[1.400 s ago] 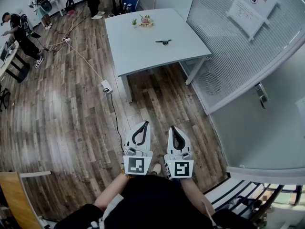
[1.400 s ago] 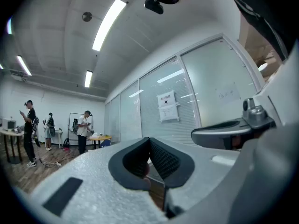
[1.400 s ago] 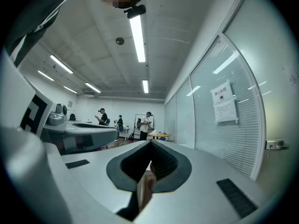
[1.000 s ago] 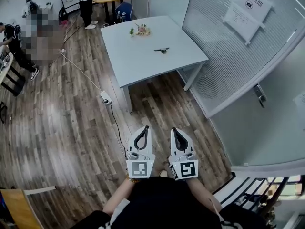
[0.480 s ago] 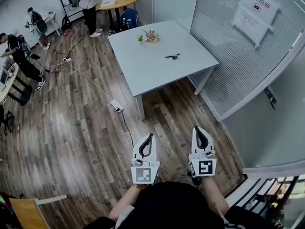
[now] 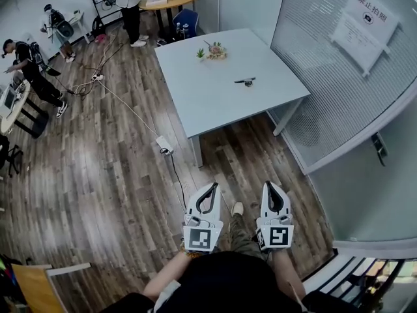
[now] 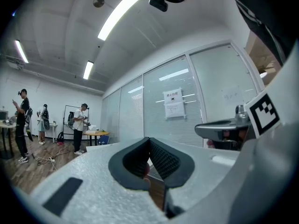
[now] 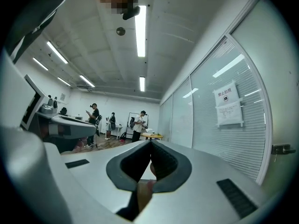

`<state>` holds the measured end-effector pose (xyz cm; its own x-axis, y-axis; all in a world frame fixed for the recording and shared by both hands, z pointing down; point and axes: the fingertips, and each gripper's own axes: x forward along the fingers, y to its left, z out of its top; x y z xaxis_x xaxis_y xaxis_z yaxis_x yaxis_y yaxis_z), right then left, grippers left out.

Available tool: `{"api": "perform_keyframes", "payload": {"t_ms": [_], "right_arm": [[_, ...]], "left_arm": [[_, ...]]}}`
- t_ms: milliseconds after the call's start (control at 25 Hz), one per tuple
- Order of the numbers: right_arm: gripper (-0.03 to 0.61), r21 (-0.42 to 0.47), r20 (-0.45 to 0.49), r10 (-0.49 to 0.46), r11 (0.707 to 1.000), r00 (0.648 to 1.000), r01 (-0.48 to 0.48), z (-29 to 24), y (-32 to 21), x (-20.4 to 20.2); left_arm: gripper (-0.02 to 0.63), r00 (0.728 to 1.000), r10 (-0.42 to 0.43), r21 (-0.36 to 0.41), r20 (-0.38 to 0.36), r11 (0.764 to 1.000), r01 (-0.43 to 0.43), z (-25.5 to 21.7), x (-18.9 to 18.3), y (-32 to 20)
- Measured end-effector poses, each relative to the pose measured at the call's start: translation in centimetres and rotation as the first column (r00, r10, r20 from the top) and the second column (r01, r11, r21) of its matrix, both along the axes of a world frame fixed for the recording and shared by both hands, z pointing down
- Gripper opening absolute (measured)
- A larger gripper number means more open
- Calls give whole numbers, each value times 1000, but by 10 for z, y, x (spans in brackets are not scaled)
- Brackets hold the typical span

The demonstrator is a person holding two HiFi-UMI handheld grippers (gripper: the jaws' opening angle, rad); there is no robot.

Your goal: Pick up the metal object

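You hold both grippers low in front of your body, over the wooden floor (image 6: 98,175) and well short of the desk (image 6: 215,103). Your left gripper (image 6: 212,188) has its fingers (image 7: 133,160) closed together with nothing between them. Your right gripper (image 6: 270,185) is the same, with its fingers (image 8: 164,164) pressed tip to tip and empty. The two grippers sit side by side, apart from each other, and point toward the desk.

The metal object (image 6: 245,81) lies untouched on the right half of the desk, roughly midway between the far and near edges. A small potted plant (image 6: 201,54) and a decoration (image 6: 215,49) stand near the desk's far edge. A power strip (image 6: 164,146) lies on the floor just beside the desk's near left corner.
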<state>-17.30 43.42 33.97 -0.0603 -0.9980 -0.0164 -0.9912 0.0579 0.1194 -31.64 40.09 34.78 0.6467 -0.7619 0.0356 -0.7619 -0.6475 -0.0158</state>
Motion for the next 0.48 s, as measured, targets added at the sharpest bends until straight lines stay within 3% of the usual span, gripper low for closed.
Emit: {"api": "perform_keyframes", "payload": {"t_ms": [200,480], "right_arm": [[0,12,15,-67,998,998,67,5,-53,20],[0,3,29,-148,989,988,148,9,-127,69]], "left_arm": [[2,1000,-27,43,14,999,26,-5,31,-46],[2,996,-84,23,36,996,83,-4,83,-112]]}}
